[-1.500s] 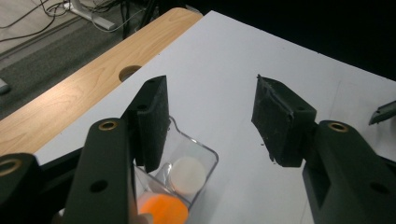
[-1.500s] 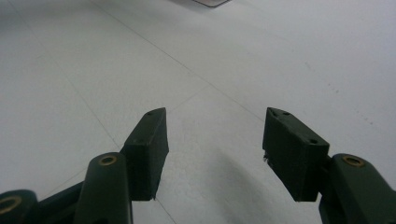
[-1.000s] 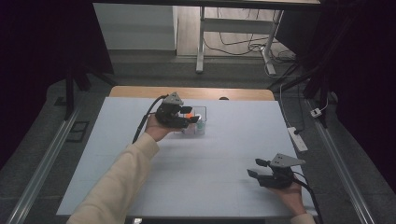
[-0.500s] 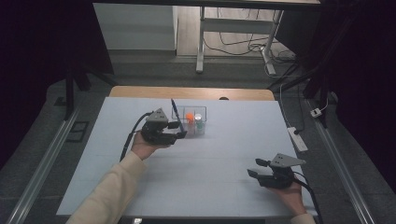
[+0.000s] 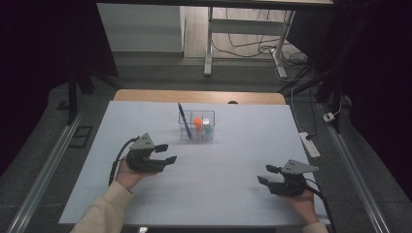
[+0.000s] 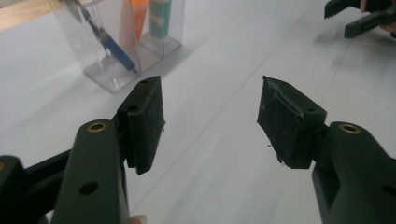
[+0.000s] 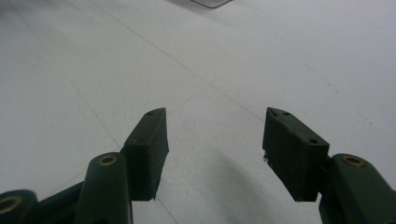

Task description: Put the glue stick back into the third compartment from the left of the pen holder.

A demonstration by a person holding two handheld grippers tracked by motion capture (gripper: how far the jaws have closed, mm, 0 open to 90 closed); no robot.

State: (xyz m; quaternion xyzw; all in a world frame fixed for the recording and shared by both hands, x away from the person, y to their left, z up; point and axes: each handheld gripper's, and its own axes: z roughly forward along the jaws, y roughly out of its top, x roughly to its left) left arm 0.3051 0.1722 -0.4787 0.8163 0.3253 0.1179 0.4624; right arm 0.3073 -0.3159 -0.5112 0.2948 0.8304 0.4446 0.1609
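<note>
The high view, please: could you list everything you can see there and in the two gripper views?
Table: one, pale blue-white top, centre of the high view.
Clear organiser: one, transparent, far middle of the table.
Pen: one, blue, leaning in the organiser's left compartment.
Orange item: one, orange, standing in the organiser.
Green-capped tube: one, white and green, right of the orange item.
Power strip: one, white, on the floor beside the table's right edge.
Left claw: one, black, open and empty, near left of the table.
Right claw: one, black, open and empty, near right.
</note>
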